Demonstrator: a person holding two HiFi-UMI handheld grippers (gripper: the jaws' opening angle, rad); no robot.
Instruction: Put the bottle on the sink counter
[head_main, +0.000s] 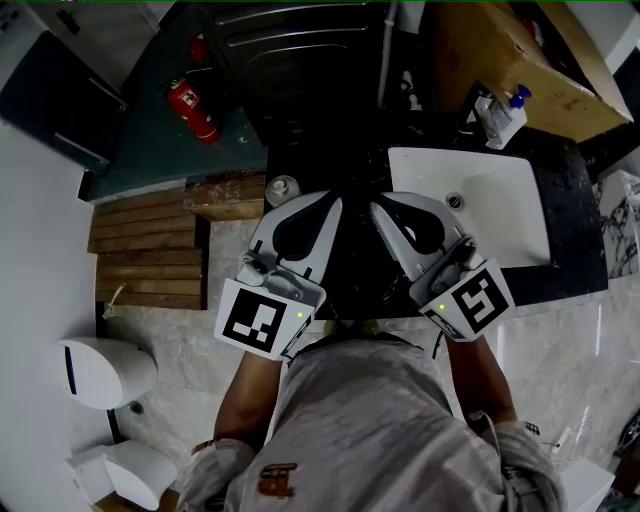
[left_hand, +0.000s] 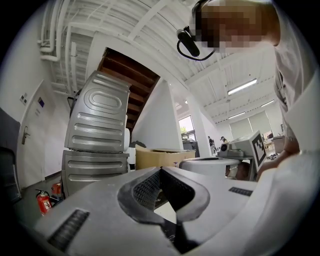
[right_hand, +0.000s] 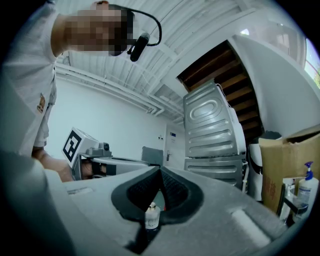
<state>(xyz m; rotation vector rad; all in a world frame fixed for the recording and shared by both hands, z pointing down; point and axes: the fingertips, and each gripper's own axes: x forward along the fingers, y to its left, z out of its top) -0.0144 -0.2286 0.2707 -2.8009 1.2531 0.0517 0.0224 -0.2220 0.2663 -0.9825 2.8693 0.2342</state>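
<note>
The left claw (head_main: 335, 201) and right claw (head_main: 378, 207) — both closed on nothing — sit at the chest, seemingly idle, the bottle (head_main: 283, 188) standing clear by the sink counter (head_main: 575, 232).

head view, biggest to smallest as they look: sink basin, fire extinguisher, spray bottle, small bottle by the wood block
1. sink basin
2. fire extinguisher and spray bottle, near alike, not ranked
3. small bottle, seen end-on from above

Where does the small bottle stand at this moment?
In the head view the small bottle stands left of centre, beside the right end of the wooden block, close to the left gripper.
</note>
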